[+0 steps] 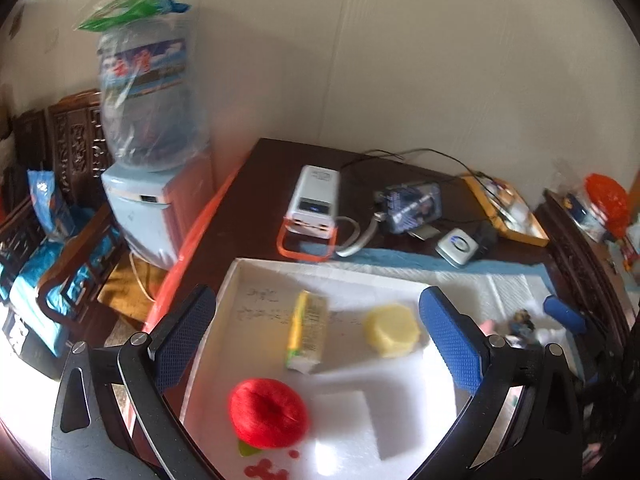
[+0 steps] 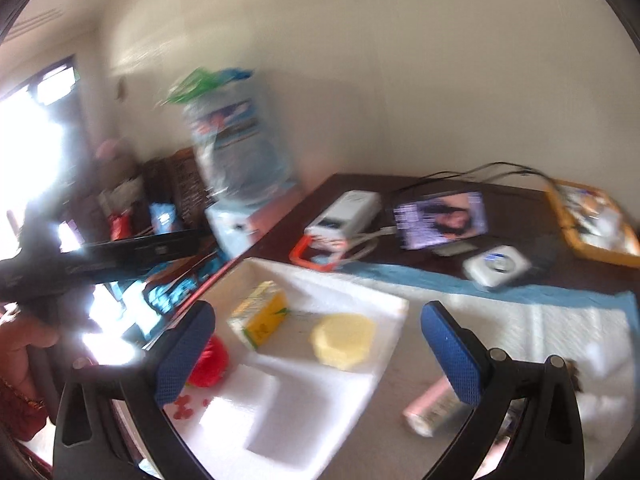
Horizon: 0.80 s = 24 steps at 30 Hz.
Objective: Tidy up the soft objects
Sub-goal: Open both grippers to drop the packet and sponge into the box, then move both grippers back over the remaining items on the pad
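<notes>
A: Both fisheyes motion-blurred, right wrist worse. Edges bowed, corners vignetted black.
B: Blown-out window (image 2: pixel 28 140) glare at left; sun patches and hard shadows on white tray (image 1: pixel 256 276).

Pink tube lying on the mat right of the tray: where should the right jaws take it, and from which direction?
Take the pink tube across its middle, coming down from above with the right gripper, jaws set across its long axis. It lies flat on the white mat, clear of the tray, so its sides look free. The picture is blurred, so its cap end is uncertain.
</notes>
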Each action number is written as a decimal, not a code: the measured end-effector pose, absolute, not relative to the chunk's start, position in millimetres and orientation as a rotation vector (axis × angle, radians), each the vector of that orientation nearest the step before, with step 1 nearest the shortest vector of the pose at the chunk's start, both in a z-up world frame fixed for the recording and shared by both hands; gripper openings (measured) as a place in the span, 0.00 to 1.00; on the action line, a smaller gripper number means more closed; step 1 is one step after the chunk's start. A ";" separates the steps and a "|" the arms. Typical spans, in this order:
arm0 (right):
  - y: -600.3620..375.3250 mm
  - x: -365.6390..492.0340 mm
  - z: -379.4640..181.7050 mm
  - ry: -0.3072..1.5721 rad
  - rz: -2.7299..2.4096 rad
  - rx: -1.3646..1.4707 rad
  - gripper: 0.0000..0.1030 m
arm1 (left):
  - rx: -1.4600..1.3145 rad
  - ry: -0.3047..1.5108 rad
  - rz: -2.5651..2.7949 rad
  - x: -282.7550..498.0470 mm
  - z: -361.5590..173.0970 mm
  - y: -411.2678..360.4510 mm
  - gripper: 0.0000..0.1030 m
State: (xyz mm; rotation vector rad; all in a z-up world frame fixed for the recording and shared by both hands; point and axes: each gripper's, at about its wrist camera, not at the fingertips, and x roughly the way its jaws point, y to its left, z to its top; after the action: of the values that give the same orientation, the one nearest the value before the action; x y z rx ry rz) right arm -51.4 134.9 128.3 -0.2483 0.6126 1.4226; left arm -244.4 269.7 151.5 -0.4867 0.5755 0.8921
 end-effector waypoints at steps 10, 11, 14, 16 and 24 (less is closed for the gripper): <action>36.1 41.4 90.0 0.624 1.029 -0.342 1.00 | -0.443 0.772 0.570 -149.5 120.0 215.2 1.00; 33.0 42.4 83.9 0.618 1.032 -0.380 1.00 | -0.434 0.804 0.549 -138.9 112.2 209.1 1.00; 33.2 35.4 73.4 0.598 1.058 -0.441 1.00 | -0.416 0.884 0.518 -115.8 91.1 196.2 1.00; 38.5 26.7 68.3 0.580 1.080 -0.464 1.00 | -0.410 0.916 0.508 -105.5 81.5 195.4 1.00; 74.8 -11.3 38.9 0.434 1.112 -0.750 0.92 | -0.363 0.993 0.529 -74.7 64.5 192.9 0.99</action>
State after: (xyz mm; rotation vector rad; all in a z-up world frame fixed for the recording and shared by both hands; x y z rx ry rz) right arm -11.3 74.8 38.9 -0.7496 0.4343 1.1125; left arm -74.7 192.9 64.5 -0.3626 0.9928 0.5294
